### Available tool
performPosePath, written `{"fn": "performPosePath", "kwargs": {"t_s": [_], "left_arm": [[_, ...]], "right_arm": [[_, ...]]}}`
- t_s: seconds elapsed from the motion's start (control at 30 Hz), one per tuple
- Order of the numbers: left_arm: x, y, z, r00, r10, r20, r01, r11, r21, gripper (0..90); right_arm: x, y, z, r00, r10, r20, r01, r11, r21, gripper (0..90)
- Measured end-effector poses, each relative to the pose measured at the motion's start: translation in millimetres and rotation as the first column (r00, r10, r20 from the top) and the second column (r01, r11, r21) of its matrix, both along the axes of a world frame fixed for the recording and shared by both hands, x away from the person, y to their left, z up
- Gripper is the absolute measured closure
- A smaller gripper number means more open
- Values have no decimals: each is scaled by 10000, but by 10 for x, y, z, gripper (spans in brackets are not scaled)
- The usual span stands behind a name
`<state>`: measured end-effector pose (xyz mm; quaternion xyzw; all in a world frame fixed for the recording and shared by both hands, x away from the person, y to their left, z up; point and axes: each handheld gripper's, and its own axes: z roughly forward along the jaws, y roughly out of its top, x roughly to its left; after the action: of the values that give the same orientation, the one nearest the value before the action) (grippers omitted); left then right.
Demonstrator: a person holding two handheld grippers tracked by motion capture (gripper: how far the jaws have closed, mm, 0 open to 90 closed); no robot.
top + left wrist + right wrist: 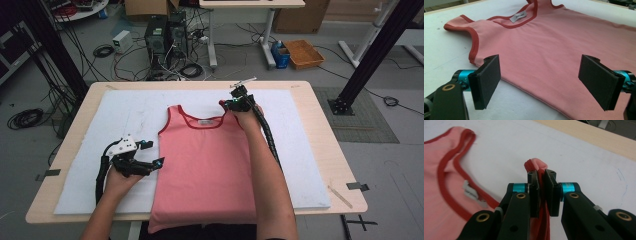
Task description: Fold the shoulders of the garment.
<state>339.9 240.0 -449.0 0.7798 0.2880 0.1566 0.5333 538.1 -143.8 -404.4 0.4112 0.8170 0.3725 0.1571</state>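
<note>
Left gripper (539, 82) jaws wide apart above pink tank top (554, 47) side edge; white mat (446, 50) beneath.

A pale wooden table (320, 135) carries a white mat (115, 120) that covers most of its top, leaving bare wood around the mat's edges. On the mat lies a pink top (202, 170) with red trim, spread flat near the mat's middle, its neck toward the far edge and its hem hanging over the table's near edge. A thin wooden stick (340, 196) lies on bare wood just right of the mat's near corner.
</note>
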Motion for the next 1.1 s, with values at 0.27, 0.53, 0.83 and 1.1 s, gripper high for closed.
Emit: {"fn": "performPosePath", "kwargs": {"t_s": [0.27,0.53,0.83,1.1], "left_arm": [[-4,-11,0,10000,-7,43,6,10000,78,183],[-8,-16,1,10000,18,70,-19,9999,145,183],[-3,-12,0,10000,39,22,-39,9999,97,182],[-8,-19,0,10000,46,44,-46,9999,136,182]], "right_arm": [[-370,-34,175,9955,757,574,-770,9968,202,831],[-784,-32,167,9864,1336,959,-1376,9898,362,831],[-1192,-13,30,9733,1992,1141,-2011,9796,54,831],[-1588,-27,-186,9568,2701,1076,-2696,9628,-200,842]]}}
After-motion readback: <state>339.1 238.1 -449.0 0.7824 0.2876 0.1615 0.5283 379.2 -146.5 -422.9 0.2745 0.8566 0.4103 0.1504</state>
